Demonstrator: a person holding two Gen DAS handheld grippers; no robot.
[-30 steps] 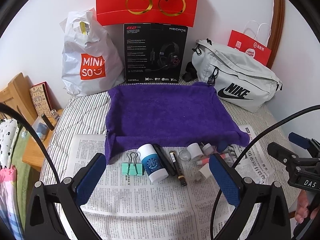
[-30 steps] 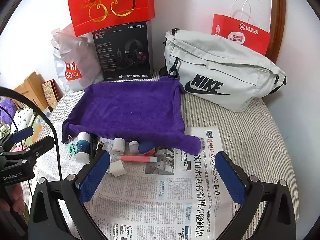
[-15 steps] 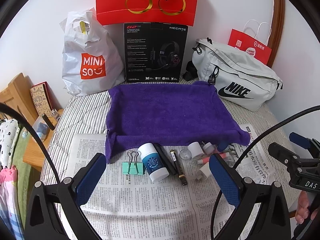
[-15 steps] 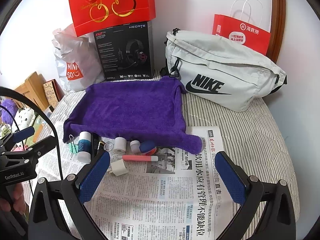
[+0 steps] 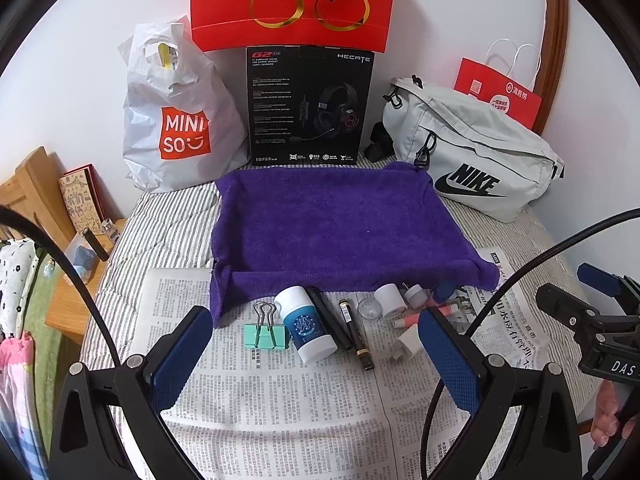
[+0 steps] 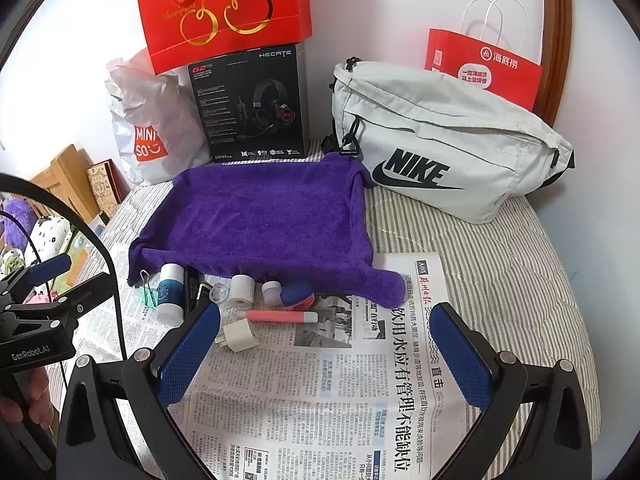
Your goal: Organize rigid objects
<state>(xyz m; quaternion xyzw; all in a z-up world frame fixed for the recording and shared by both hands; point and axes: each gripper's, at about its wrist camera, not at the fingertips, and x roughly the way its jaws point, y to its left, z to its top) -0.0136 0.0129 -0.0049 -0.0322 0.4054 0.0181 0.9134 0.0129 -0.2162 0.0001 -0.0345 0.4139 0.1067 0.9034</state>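
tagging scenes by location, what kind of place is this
Probably a bedroom at home: the work surface is a bed with a striped quilt, a wooden bedside table stands next to it, and shopping bags lean against the wall.

Small stuff's lined up on the newspaper (image 5: 280,400) right in front of my towel (image 5: 340,224); headset box (image 5: 310,106) sits behind it.

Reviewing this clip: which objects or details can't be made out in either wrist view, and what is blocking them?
- Pink tube: left wrist view, middle hidden by the left gripper's right finger; whole in the right view.
- Black pen: right wrist view, lower part behind that gripper's finger.
- White bottle label: too small to read.
- Purple towel: whatever props it is covered.
- Hand: cut by the frame edge.
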